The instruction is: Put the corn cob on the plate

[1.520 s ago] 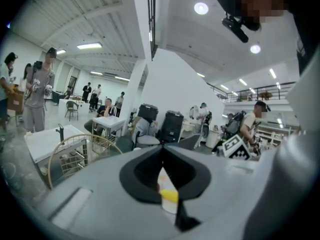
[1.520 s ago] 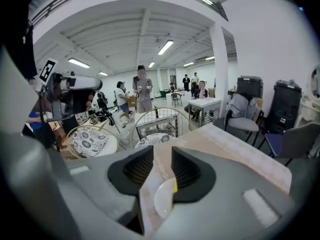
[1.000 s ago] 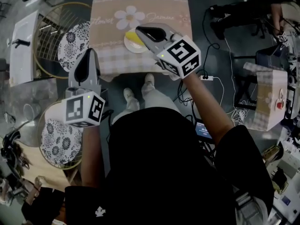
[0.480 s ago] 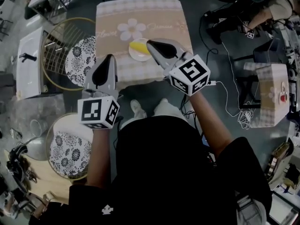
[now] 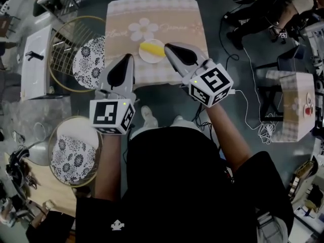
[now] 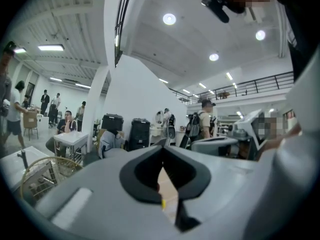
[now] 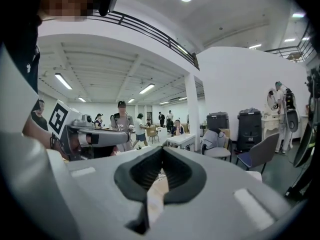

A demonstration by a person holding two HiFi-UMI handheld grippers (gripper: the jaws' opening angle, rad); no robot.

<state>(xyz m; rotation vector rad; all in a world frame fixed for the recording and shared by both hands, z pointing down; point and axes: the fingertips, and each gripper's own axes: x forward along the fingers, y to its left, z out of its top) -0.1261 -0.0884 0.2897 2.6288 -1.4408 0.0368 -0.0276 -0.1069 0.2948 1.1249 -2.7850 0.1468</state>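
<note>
Left hand-held gripper (image 5: 125,59): I hold it out ahead of my torso, marker cube nearest me. It points about level at the desk's near left edge. The jaws are pressed together with nothing between them.
Right hand-held gripper (image 5: 168,47): my arm is stretched further. The nose slants in toward the plate from the right, with its tip at the plate's right rim. I cannot tell whether it touches. The jaws are closed tight and empty.
Corn cob (image 5: 151,48): short, bright yellow, lying on its side across the plate, free of both grippers.
Plate (image 5: 150,59): small, round, pale, near the desk's front middle.
Desk (image 5: 152,14): covered in a beige checked cloth with a white flower print beyond the plate.
</note>
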